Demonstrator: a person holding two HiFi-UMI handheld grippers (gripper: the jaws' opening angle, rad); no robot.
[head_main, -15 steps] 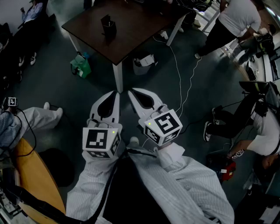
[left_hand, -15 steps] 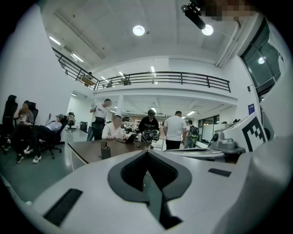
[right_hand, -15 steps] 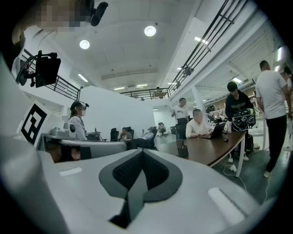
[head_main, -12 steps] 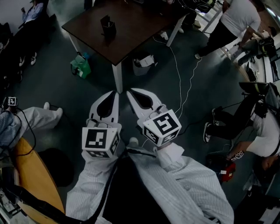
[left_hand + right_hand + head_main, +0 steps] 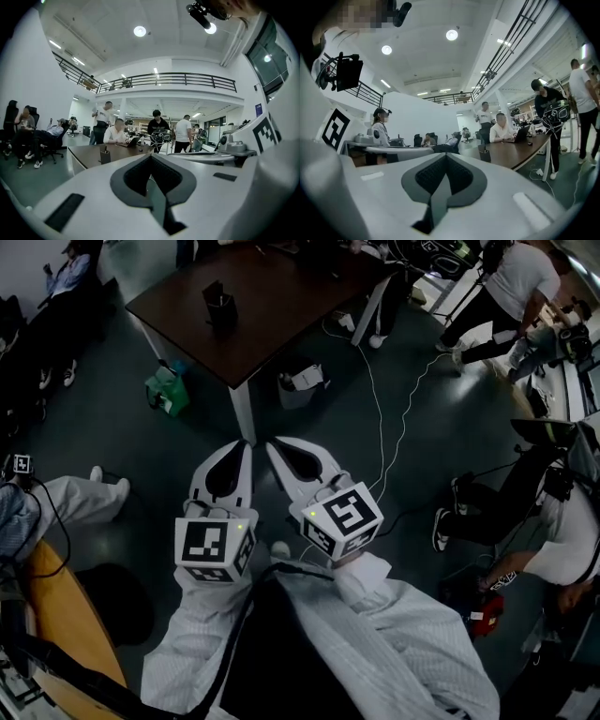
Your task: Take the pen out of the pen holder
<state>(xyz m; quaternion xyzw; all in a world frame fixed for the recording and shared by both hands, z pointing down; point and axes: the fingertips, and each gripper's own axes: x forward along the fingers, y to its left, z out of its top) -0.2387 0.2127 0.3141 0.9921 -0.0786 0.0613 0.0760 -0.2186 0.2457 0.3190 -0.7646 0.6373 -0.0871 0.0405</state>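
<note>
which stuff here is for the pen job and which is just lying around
For the job: pen holder, pen standing in it, dark table under it, left gripper, right gripper (both shut, empty).

Lying about: green bag and grey bin on the floor by the table.

Left gripper [image 5: 246, 442]: held low in front of body, roughly level, tip pointing forward; jaws together, nothing between them. Right gripper [image 5: 270, 442]: alongside, level, angled slightly inward; jaws together, nothing between them. Two tips near each other with narrow gap, not touching. Left marker cube [image 5: 216, 545] and right marker cube [image 5: 339, 518] sit at rear of grippers, top faces toward head. Left forearm [image 5: 192, 643] and right forearm [image 5: 412, 634], both in white sleeves, reach forward from torso, converging toward grippers.
</note>
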